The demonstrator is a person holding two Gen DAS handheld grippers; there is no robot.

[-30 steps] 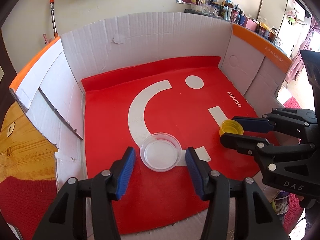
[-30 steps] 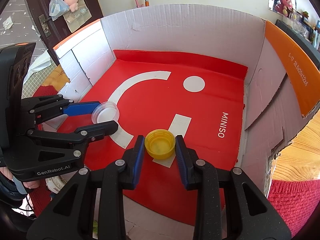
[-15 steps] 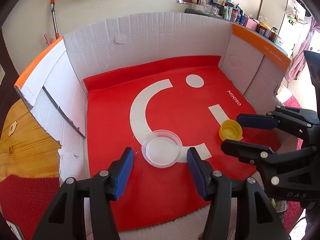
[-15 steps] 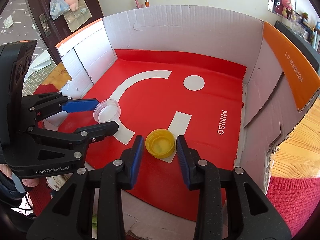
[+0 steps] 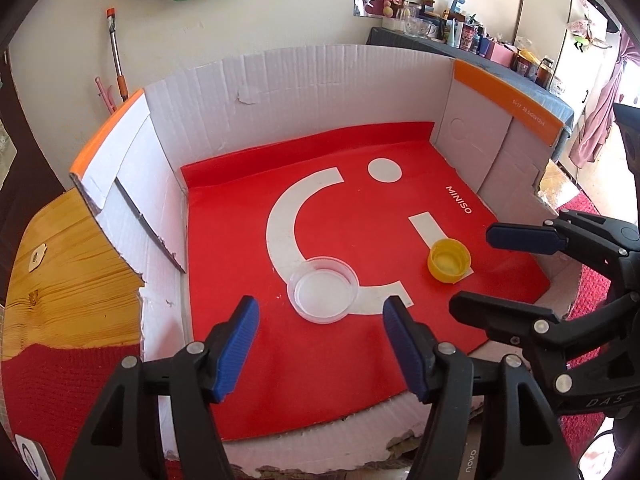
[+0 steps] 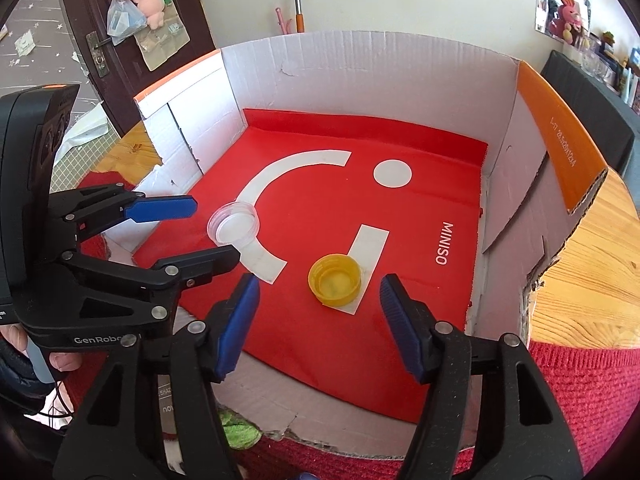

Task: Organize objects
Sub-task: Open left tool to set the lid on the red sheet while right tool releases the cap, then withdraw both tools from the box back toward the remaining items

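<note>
Both grippers, left gripper (image 5: 320, 336) and right gripper (image 6: 318, 322), just spread apart, leaving clear lid (image 5: 322, 295) and yellow cap (image 6: 335, 280) parked mid-frame on the red mat (image 6: 416, 152), looks like deliberate drop-offs.

A dish (image 5: 322, 295) and a cap (image 5: 449, 261) are set apart on a mat (image 5: 320, 368) laid in a box (image 5: 304, 92), dish left of cap.
</note>
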